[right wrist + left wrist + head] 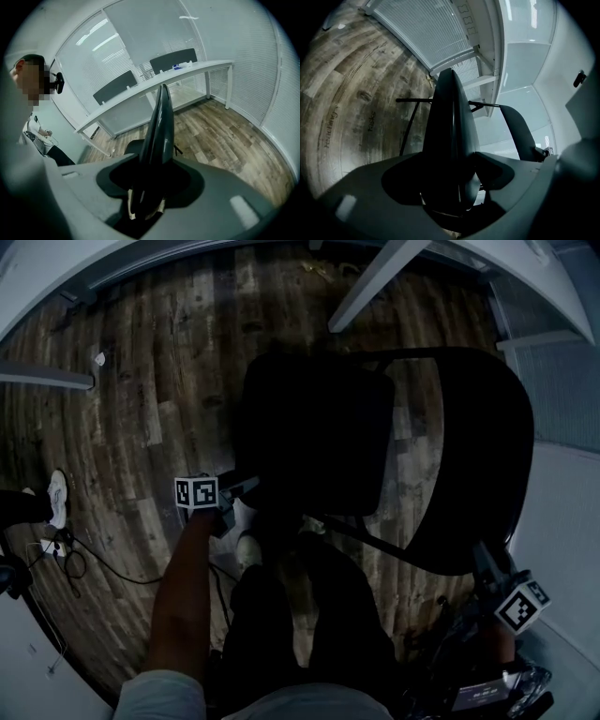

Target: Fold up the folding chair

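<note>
While the folding chair (375,427) stands unfolded on the wooden floor (141,381) just below us, we have one gripper at each end of it. Our left gripper (239,491) is at the near left edge of the seat (309,437), with our bare forearm (183,596) running down toward us behind it. In the left gripper view the dark seat comes in edge-on between the jaws, which stand wide apart around it. A sliver of light shows on one side, so we read them as not pressing on it.

Our right gripper (483,563) is at the near end of the curved backrest (478,456), on the right of the head view. In the right gripper view the thin dark panel rises straight out of the jaws, and pale pads sit tight against both of its faces, so these jaws are clamped on the backrest.

Beyond it we see a long white table (154,82) with two dark chairs (173,60) behind it, and a person (35,131) standing at the left. A cable (103,563) lies on the floor to our left.
</note>
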